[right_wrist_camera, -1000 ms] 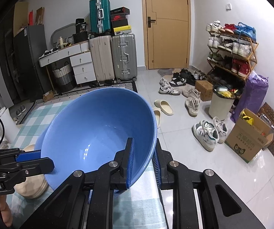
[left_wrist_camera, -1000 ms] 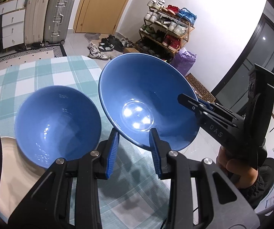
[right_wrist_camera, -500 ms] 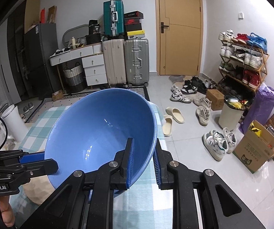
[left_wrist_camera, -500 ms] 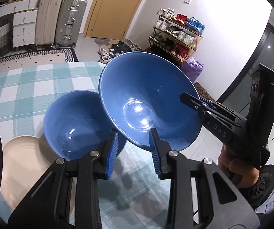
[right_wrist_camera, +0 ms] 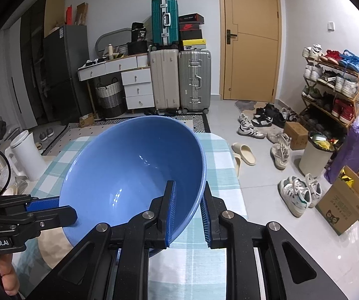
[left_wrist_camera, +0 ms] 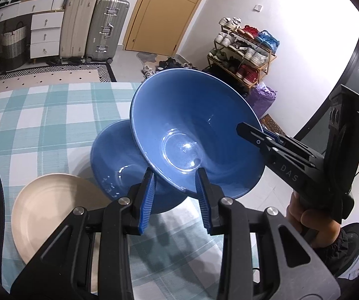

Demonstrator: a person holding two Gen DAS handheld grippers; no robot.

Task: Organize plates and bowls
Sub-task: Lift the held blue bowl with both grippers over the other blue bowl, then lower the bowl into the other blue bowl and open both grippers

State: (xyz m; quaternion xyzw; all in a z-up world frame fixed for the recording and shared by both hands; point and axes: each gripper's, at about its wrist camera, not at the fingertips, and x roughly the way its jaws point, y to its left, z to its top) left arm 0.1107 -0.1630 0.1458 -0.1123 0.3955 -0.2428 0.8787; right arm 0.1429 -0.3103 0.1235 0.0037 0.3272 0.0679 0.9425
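Checked teal-and-white cloth covers the counter, with suitcases, a wooden door and a shoe rack beyond it. Both grippers carry one large blue bowl, tilted in the air above the counter's near right part. The left gripper has its fingers closed partway on the bowl's near rim, one inside and one outside. The right gripper has its fingers nearly together, pinching the bowl's wall on the opposite side. Beneath the lifted bowl, a second blue bowl sits on the cloth, just beside a cream plate near the counter's front edge.
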